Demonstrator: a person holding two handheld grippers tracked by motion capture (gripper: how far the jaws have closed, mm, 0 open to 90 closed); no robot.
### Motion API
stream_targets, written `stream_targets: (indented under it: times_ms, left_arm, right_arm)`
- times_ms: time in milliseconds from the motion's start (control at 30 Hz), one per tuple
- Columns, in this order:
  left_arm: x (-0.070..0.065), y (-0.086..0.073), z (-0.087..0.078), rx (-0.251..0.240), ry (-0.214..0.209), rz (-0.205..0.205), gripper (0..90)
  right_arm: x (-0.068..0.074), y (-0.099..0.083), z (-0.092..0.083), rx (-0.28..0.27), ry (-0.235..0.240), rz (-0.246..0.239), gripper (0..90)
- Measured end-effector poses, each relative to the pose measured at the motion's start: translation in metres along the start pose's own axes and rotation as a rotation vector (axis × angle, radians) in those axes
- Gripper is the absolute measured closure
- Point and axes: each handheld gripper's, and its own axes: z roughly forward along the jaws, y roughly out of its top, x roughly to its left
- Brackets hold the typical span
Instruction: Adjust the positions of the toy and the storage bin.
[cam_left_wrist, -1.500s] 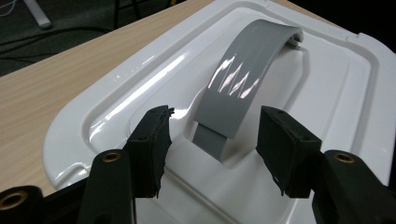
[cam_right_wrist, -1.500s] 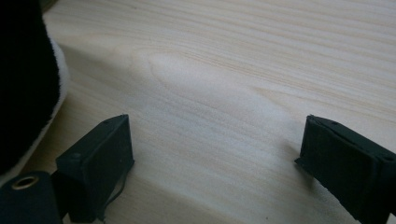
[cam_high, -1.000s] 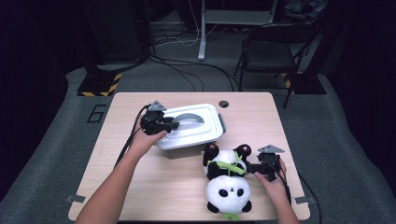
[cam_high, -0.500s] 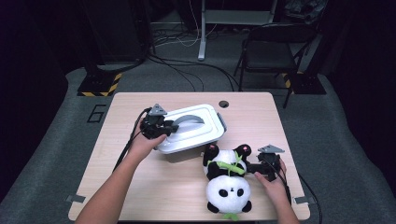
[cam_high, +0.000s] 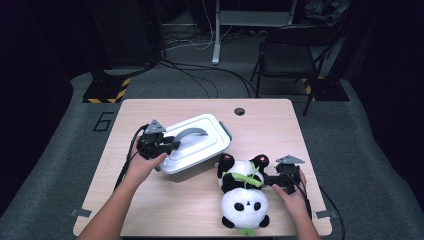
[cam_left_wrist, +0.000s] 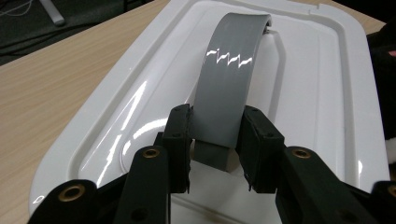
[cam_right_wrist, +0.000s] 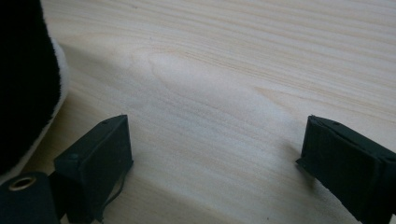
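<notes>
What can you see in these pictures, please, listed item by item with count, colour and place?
box: one, white, lidded, left-centre of the table.
handle: one, grey, arched over the box lid, between the left gripper's jaws.
panda: one, black and white with a green strip, near right of the table.
table: one, light wood, with a round hole at the far edge.
chair: one, dark, beyond the table at right.
cables: several, dark, on the floor beyond the table.
left gripper: one, black, shut on the handle.
right gripper: one, black, open over bare wood beside the panda.
</notes>
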Motion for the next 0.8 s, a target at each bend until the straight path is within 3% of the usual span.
stream_targets:
  times_ms: [400,567,633,800]
  left_arm:
    - [-0.006,-0.032,-0.037,-0.022,-0.019,-0.003,66.3]
    - [-0.005,-0.033,-0.040,-0.018,-0.032,-0.007,65.3]
    - [-0.001,-0.028,-0.040,-0.017,-0.039,-0.028,57.5]
    - [-0.001,-0.017,-0.036,-0.007,-0.052,-0.004,56.8]
  right_arm:
    - [0.000,0.000,0.000,0.000,0.000,0.000,7.9]
    - [0.000,0.000,0.000,0.000,-0.003,-0.001,7.7]
    - [0.000,0.000,0.000,0.000,-0.001,-0.003,7.6]
    - [0.000,0.000,0.000,0.000,-0.001,-0.005,7.6]
